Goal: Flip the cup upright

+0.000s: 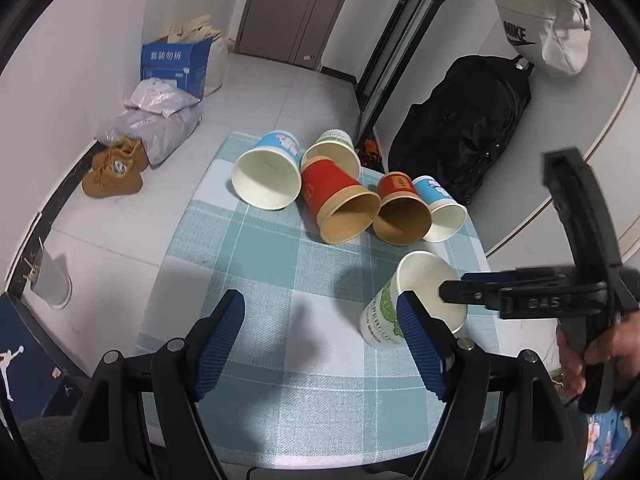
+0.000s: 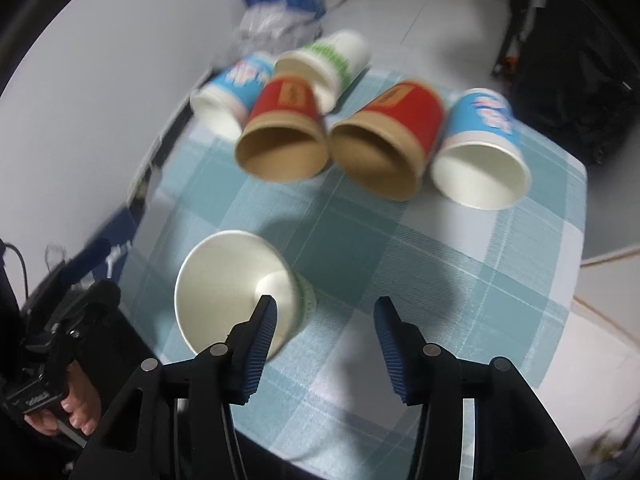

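Note:
A white paper cup with green print (image 1: 412, 300) stands nearly upright, slightly tilted, on the checked tablecloth (image 1: 260, 248). It also shows in the right wrist view (image 2: 236, 288), mouth towards the camera. My left gripper (image 1: 322, 344) is open; its right finger is just in front of the cup. My right gripper (image 2: 324, 320) is open beside the cup, its left finger overlapping the cup's rim. In the left wrist view the right gripper (image 1: 452, 292) reaches in from the right over the cup's mouth.
Several cups lie on their sides at the far end of the table: a blue one (image 1: 268, 176), a green-white one (image 1: 336, 148), two red ones (image 1: 340, 204) and a second blue one (image 1: 440, 212). A black backpack (image 1: 460, 140) stands on the floor to the right.

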`<state>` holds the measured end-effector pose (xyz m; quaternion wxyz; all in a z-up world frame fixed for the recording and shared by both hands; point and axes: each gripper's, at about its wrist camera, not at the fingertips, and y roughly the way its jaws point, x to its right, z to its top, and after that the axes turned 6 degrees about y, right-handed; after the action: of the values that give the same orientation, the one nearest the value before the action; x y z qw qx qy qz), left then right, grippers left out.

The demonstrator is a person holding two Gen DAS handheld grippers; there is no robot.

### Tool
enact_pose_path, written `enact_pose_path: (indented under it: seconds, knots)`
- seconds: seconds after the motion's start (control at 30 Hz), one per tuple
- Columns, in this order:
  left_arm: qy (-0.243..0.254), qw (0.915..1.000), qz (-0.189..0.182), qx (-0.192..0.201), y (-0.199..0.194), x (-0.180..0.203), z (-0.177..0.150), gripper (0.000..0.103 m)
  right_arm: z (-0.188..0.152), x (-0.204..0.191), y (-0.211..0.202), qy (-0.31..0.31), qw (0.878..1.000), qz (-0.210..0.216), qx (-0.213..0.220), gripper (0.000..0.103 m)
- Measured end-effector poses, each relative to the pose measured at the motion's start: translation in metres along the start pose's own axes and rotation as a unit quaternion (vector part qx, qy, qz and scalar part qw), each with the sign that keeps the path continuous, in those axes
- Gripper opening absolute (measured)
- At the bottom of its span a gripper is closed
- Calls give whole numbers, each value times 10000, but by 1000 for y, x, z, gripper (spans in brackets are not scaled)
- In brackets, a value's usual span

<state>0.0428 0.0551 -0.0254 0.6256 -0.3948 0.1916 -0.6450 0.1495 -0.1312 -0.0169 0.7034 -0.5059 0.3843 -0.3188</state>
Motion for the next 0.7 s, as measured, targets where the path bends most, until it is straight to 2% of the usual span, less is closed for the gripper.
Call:
enact_pose_path:
  seconds: [0.1,0.2,0.33,0.43,0.6,0.7]
  knots:
    - [88,9999,-3,97,-2,4,0,75,-20,15,-17,412,9960,319,723,60]
    - [232,9993,108,286,-6,9,0,75,-45,19,-36,603,9865,361,1481,68]
    - [274,9982,167,512,-13,14,-1,75,-80,13,-57,665,9674,320,2423,77]
    - [344,9971,281,616,-15,20,-2,75,-107,8,-75,785,9442,331,3181,85]
    - [634,9941,449,756,-21,34,-7,75,-133,-8,-84,685,9152,97,3969,94]
    - [750,9925,467,849,-26,41,-11,75,-143,-16,-84,597,9060,-27,4191,97]
